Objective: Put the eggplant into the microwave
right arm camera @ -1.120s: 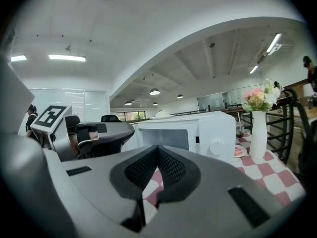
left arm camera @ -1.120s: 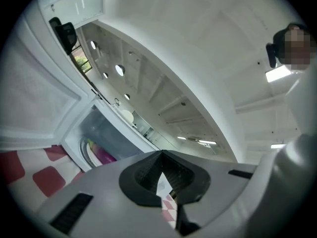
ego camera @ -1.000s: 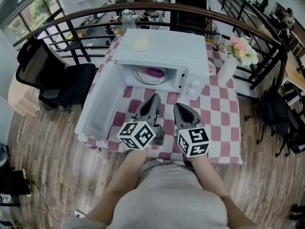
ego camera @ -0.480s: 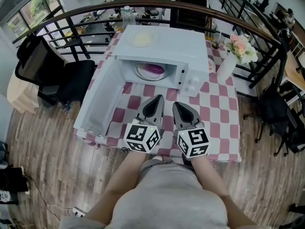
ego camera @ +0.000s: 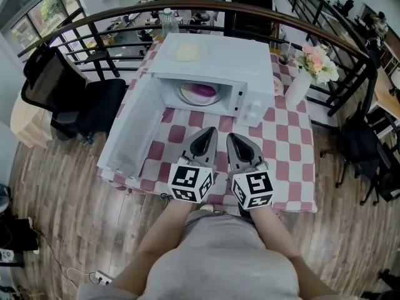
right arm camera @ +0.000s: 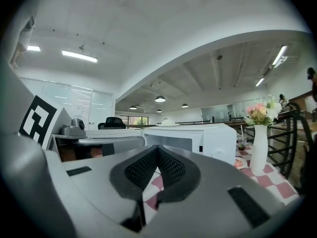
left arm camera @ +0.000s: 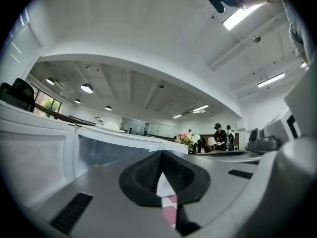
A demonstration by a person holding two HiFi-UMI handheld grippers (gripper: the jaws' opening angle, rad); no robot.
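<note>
Relative to the earlier frames, the left gripper (ego camera: 205,137) is sitting closer to the right gripper (ego camera: 236,141), and its marker cube (ego camera: 192,181) is showing a rolled orientation. Both grippers are pointing level toward the microwave (ego camera: 215,58), side by side above the checkered tablecloth (ego camera: 284,136). Left jaws are resting fully closed, pads together, gripping nothing. Right jaws are likewise resting closed and empty. The eggplant (ego camera: 201,92) is lying on the plate (ego camera: 185,96) inside the microwave cavity. The microwave door (ego camera: 131,133) is standing open, swung out leftward. A vase (ego camera: 299,89) is standing right of the microwave.
</note>
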